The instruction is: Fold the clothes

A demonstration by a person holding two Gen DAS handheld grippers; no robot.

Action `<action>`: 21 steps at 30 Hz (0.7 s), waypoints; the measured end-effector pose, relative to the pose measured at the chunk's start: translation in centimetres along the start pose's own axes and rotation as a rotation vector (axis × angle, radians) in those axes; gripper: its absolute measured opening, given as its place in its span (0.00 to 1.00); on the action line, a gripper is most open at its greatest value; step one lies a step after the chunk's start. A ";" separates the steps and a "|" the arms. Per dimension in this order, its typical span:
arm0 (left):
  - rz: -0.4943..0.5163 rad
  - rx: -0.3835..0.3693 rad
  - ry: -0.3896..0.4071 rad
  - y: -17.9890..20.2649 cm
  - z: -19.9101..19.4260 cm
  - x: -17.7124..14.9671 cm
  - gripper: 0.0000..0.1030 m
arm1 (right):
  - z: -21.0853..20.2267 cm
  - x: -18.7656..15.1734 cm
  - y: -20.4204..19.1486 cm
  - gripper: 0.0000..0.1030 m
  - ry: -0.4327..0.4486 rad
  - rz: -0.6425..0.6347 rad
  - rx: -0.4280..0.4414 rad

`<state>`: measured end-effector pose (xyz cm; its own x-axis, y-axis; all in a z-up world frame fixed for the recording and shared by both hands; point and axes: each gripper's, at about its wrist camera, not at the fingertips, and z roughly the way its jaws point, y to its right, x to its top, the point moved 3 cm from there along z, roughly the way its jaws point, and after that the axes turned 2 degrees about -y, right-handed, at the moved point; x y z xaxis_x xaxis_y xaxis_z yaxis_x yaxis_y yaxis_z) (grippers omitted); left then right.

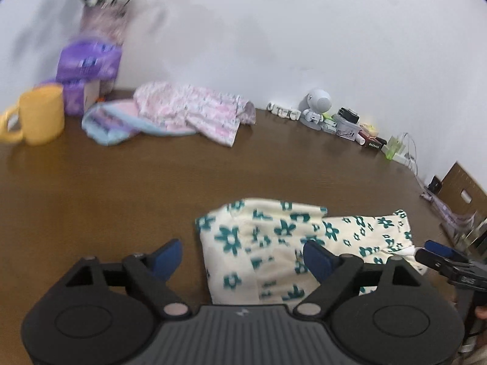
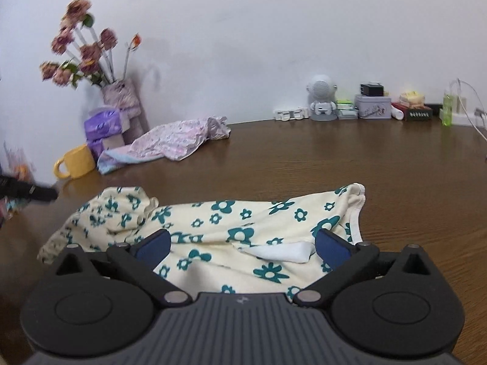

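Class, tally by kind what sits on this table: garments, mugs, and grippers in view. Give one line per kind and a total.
Garments: 2, the cream floral garment and the pink patterned garment
Mugs: 1, the yellow mug
Grippers: 2, the left gripper and the right gripper, both open
Total: 5

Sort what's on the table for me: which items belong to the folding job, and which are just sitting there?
Part of the job:
- cream floral garment, lying crumpled under both open grippers
- pink patterned clothes, heaped near the wall
- left gripper
- right gripper

Just lying about:
- yellow mug
- purple tissue packs
- flower vase
- small robot figure
- tin box
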<state>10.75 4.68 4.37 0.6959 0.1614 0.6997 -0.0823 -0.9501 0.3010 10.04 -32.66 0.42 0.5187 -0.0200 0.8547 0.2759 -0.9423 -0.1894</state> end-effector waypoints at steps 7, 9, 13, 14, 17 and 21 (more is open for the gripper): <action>-0.060 0.015 -0.036 -1.2 0.0 -1.9 0.84 | 1.2 1.2 -2.8 1.00 -0.008 -0.085 0.101; -0.064 0.019 -0.034 -1.3 -0.2 -2.1 0.84 | 1.5 1.6 -3.7 1.00 -0.012 -0.114 0.136; -0.077 0.011 -0.039 -1.5 -0.9 -2.4 0.83 | 2.1 2.3 -5.5 1.00 -0.020 -0.173 0.206; -0.079 0.017 -0.041 -1.6 -1.0 -2.5 0.83 | 2.4 2.5 -6.2 1.00 -0.026 -0.209 0.228; -0.093 0.026 -0.049 -1.8 -1.5 -3.0 0.83 | 4.0 2.9 -9.6 0.98 -0.077 -0.456 0.320; -0.114 0.007 -0.070 -1.7 -1.8 -3.9 0.81 | 6.1 3.4 -14.0 0.85 -0.146 -0.785 0.440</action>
<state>6.90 6.17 2.35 0.7484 0.2495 0.6146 0.0051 -0.9287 0.3708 12.89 -17.50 3.01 0.1404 0.6441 0.7519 0.8614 -0.4539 0.2279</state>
